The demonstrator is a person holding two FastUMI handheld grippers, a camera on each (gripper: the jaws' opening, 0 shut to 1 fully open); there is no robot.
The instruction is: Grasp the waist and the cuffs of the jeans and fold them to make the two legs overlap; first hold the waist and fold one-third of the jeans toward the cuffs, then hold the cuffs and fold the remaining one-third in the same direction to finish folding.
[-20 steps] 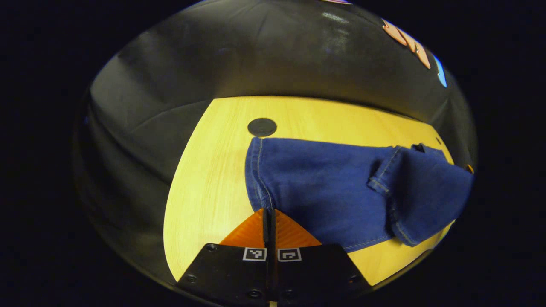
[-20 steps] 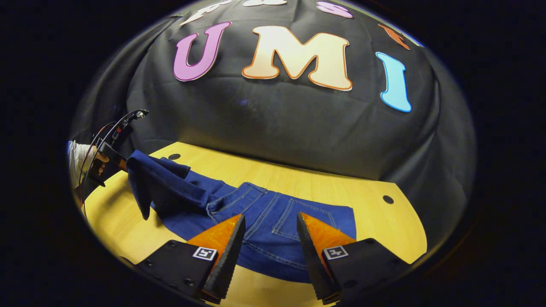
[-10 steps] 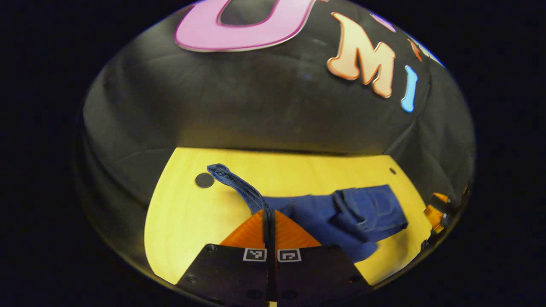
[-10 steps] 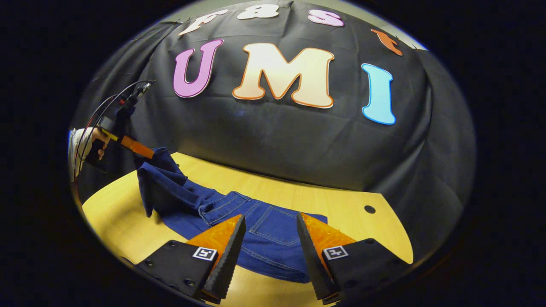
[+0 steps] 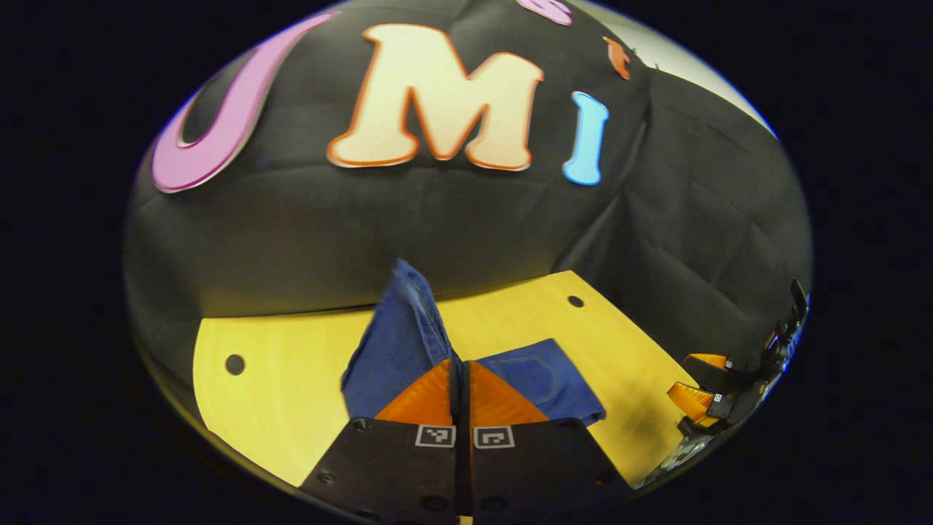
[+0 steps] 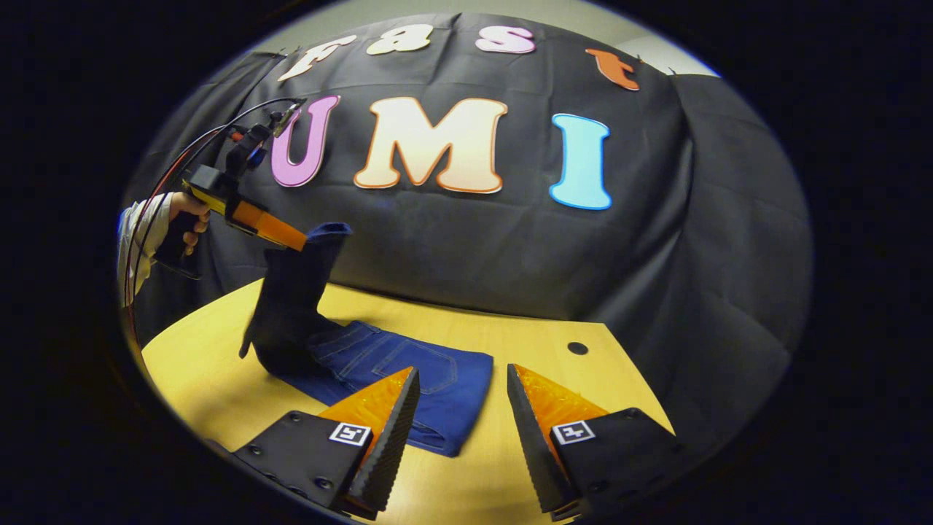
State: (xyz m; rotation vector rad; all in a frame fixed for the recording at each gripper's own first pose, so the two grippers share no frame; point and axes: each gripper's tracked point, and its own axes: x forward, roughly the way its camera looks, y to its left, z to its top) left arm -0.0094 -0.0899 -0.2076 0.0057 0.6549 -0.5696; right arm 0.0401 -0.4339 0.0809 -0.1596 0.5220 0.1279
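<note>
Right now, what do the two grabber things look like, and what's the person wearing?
Each gripper, left and right, has two wedge-shaped fingers on black bases with small square black-and-white markers. In the right gripper view, black and red cables loop over the left gripper, and the hand holding it has a white sleeve.

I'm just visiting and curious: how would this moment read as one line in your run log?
stage: final fold | left gripper: shut on cuffs, lifted above table | right gripper: open, holding nothing | jeans: waist end flat
</note>
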